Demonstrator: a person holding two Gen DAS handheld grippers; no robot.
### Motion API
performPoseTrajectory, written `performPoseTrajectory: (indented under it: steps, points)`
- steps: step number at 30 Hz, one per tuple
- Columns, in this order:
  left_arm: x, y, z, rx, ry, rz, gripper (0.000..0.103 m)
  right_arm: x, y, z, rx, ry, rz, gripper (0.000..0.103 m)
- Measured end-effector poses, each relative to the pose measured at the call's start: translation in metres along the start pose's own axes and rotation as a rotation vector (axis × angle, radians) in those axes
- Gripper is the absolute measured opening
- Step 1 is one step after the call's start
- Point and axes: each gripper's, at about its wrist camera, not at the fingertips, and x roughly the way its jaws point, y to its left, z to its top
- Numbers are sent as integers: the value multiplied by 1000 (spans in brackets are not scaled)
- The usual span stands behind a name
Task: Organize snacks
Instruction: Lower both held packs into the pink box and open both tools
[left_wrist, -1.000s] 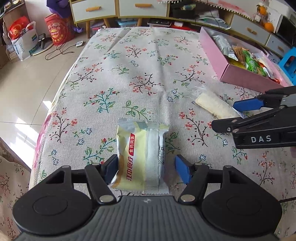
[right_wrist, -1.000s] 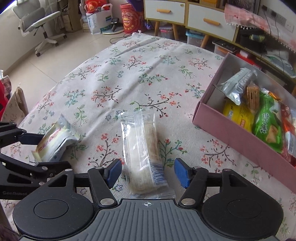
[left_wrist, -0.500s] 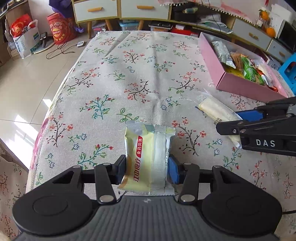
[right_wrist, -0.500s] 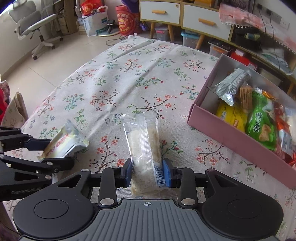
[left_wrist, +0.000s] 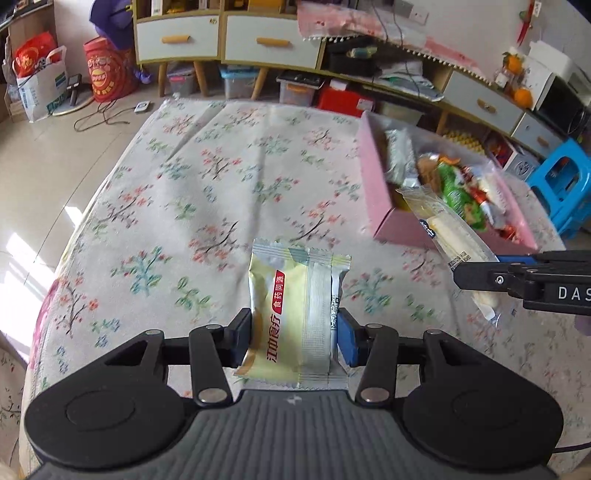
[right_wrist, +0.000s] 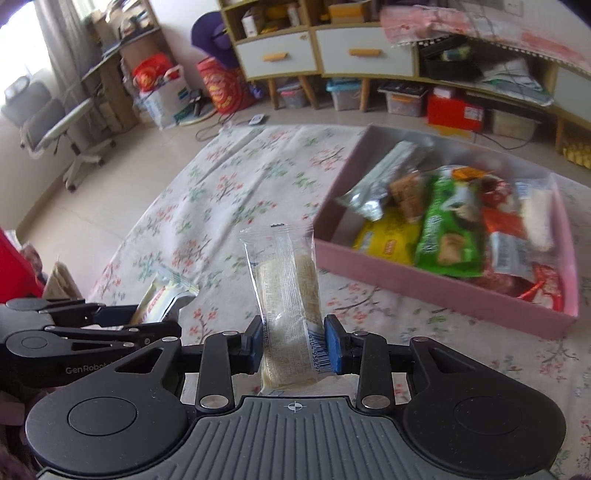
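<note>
Two grips: left gripper (left_wrist: 293, 336) clamped on yellow snack packet (left_wrist: 295, 314), right gripper (right_wrist: 293, 343) on clear wafer packet (right_wrist: 286, 295), pink box (right_wrist: 406, 280) ahead.

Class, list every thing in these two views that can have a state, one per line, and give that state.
Left tool: shut on the yellow snack packet.
Yellow snack packet: gripped, lifted off the tablecloth.
Right tool: shut on the clear rice-cracker packet.
Clear rice-cracker packet: gripped, standing upright, sealed.
Pink box: open-topped, holding many snacks.
Cabinet drawers: closed.
</note>
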Motion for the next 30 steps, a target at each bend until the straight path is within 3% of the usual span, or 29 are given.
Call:
performPoseTrajectory:
  steps: [9,18,30]
  points:
    - [8,-47,23,22,-71,-55,44,-18,-70,11,173,-93,-44,33]
    - [46,-85,56,84,-125,-87,44,-13,-140,19,380,-183,-62,33]
    - [83,-89,62,11,-127,-76,44,13,-168,20,460,-234,-78,33]
